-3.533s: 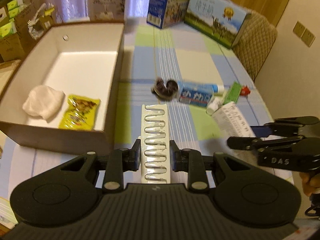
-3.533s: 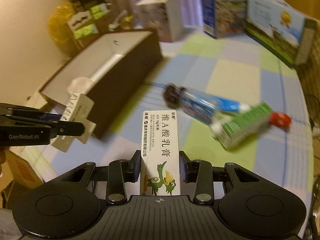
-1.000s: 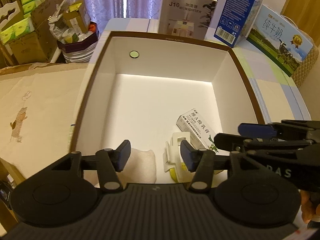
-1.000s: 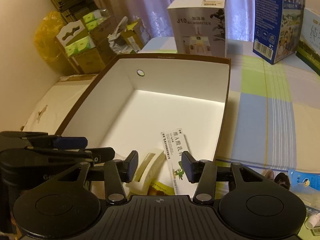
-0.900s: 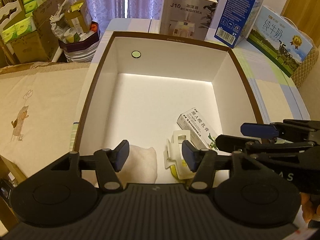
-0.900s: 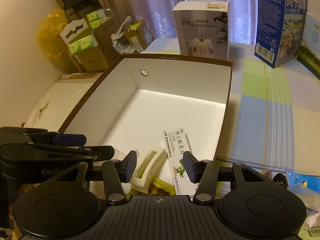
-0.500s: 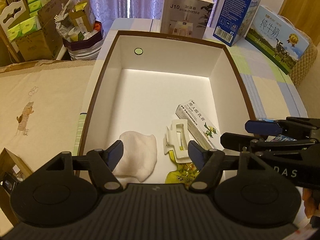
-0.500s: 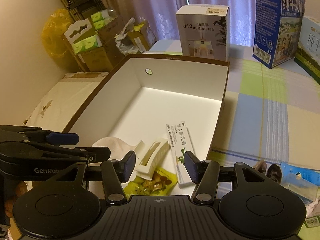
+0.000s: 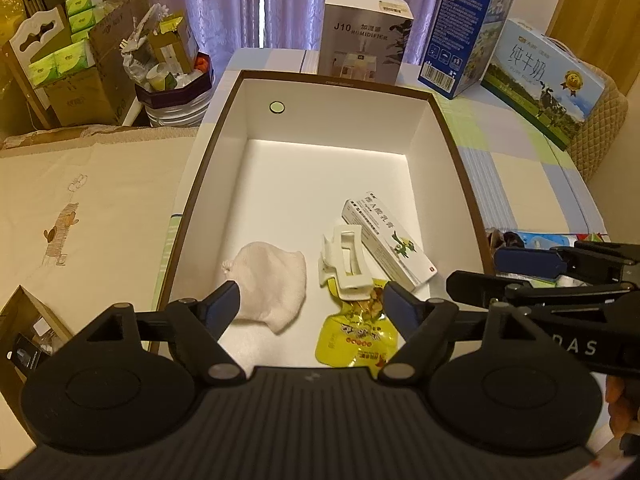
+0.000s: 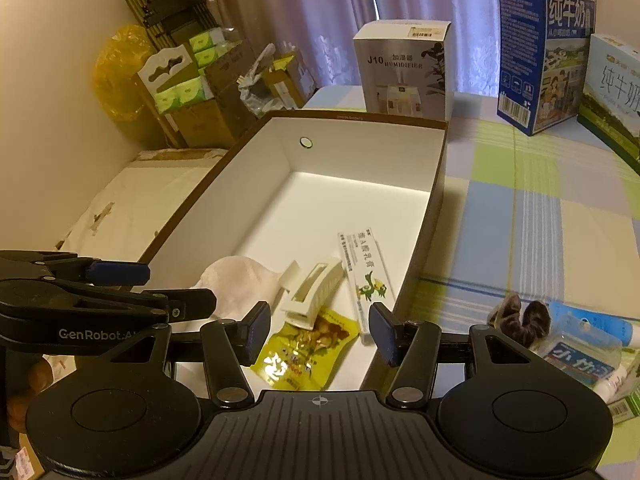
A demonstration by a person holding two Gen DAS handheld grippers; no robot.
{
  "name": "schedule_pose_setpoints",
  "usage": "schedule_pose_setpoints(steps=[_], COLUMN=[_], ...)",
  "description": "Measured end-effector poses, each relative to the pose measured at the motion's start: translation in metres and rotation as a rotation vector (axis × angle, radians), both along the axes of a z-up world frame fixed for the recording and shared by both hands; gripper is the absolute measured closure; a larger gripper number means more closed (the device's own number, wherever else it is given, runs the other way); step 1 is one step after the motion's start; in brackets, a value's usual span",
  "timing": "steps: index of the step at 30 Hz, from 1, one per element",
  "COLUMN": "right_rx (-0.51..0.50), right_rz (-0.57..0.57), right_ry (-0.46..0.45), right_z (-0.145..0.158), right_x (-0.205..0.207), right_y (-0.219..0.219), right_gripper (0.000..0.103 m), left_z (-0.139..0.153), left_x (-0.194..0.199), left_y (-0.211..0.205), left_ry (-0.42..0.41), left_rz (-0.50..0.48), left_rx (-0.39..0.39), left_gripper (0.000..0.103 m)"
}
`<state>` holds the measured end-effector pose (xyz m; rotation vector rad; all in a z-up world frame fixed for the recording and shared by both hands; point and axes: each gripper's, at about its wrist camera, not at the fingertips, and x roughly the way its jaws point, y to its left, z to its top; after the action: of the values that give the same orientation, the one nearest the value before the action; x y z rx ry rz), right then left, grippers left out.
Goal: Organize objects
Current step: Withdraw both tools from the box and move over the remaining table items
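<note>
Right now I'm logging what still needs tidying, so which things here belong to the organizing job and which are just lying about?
Job:
- brown box, holding white cloth, hair clip, ointment carton, yellow snack packet
- dark scrunchie and blue packet, on the table outside the box

Lying about:
- humidifier box
- milk cartons
- tissue packs

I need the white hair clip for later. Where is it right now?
The white hair clip lies inside the brown-rimmed box, near its front, between the white cloth and the ointment carton, its lower end on the yellow snack packet.
</note>
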<state>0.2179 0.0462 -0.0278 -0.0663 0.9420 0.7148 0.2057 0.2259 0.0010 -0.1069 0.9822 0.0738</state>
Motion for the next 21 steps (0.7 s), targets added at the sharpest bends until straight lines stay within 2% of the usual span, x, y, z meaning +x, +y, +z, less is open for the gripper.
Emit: schedule_pose_setpoints(steps=[21], right_rx=[0.023], right_rz=[0.021], right_ry=[0.013], right_z=[0.005], right_x=[-0.039], right_y=[-0.054], right_gripper=[0.050], left_z=[0.011], left_x=[-0.048], left_y=[-0.046], left_ry=[-0.018], left_rz=[0.007], left_rx=[0.006], left_gripper=[0.026])
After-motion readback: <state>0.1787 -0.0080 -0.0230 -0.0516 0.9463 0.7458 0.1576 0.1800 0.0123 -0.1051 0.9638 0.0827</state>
